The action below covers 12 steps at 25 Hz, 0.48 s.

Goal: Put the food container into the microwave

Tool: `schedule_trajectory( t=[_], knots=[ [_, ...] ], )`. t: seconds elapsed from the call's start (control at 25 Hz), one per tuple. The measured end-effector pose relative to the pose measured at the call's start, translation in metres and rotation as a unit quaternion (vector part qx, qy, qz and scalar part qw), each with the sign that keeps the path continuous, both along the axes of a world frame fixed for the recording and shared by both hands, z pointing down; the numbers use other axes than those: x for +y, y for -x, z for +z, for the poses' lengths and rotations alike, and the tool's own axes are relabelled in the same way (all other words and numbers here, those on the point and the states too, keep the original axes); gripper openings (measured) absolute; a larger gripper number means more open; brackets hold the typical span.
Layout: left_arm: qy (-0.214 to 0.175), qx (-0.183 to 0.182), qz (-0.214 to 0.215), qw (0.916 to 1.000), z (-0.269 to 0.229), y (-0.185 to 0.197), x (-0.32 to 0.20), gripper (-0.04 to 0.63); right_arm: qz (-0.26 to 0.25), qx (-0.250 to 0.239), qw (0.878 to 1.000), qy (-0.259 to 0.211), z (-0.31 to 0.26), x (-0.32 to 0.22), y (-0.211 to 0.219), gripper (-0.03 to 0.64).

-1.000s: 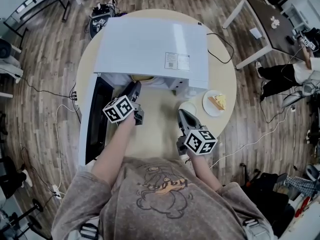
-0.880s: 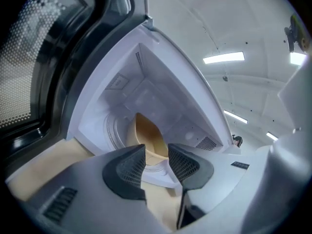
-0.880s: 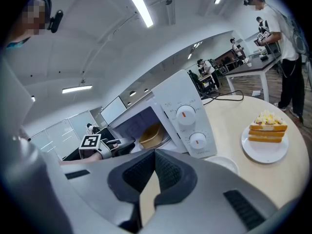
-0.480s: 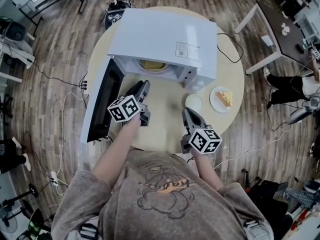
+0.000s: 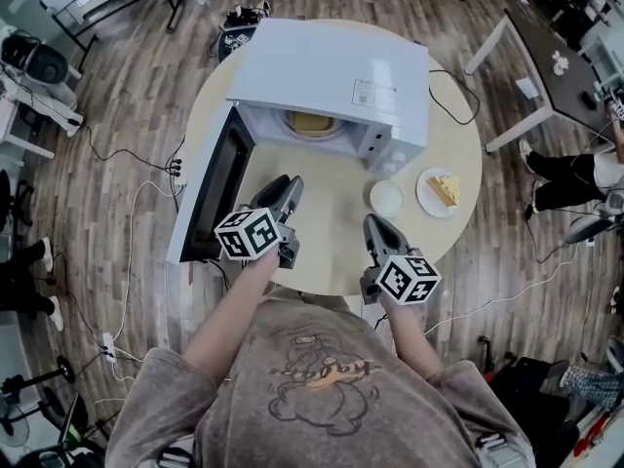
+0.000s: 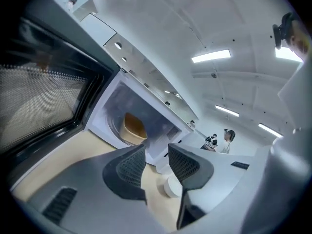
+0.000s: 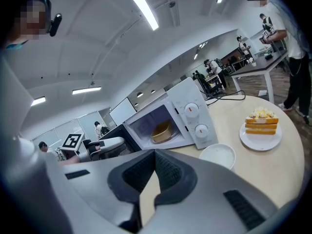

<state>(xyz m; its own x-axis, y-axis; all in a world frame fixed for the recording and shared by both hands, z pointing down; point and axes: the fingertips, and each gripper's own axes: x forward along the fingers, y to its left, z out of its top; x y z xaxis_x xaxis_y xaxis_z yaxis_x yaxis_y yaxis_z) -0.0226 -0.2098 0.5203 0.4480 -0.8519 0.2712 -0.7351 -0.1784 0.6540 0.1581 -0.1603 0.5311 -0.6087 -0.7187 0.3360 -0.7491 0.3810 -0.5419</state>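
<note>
The tan food container (image 5: 308, 122) sits inside the white microwave (image 5: 331, 71), whose door (image 5: 213, 198) hangs open to the left. In the left gripper view the container (image 6: 134, 128) rests on the turntable beyond the jaws. My left gripper (image 5: 290, 185) hovers over the table in front of the opening, open and empty (image 6: 157, 155). My right gripper (image 5: 373, 224) is to the right, nearer the table's front edge, with its pads (image 7: 154, 161) pressed together and nothing held. The right gripper view also shows the container (image 7: 161, 130) inside the oven.
A round white lid or dish (image 5: 387, 199) lies on the table in front of the microwave's control panel. A plate with a slice of cake (image 5: 444, 190) stands to its right. A cable runs behind the microwave. People stand at desks far off.
Both grippers have drawn back from the microwave toward me, the left one farther, away from the oven's mouth. The container stays inside and the door stays open.
</note>
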Motion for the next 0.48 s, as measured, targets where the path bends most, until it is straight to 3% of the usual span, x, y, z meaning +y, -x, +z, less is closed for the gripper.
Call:
schedule_trajectory(
  t=[0.48],
  knots=[
    [-0.031,-0.03,0.049,0.9978,-0.033,0.013,0.062,0.155,0.008,0.029,0.999,-0.034,-0.024,0.042,0.018,0.0]
  ],
)
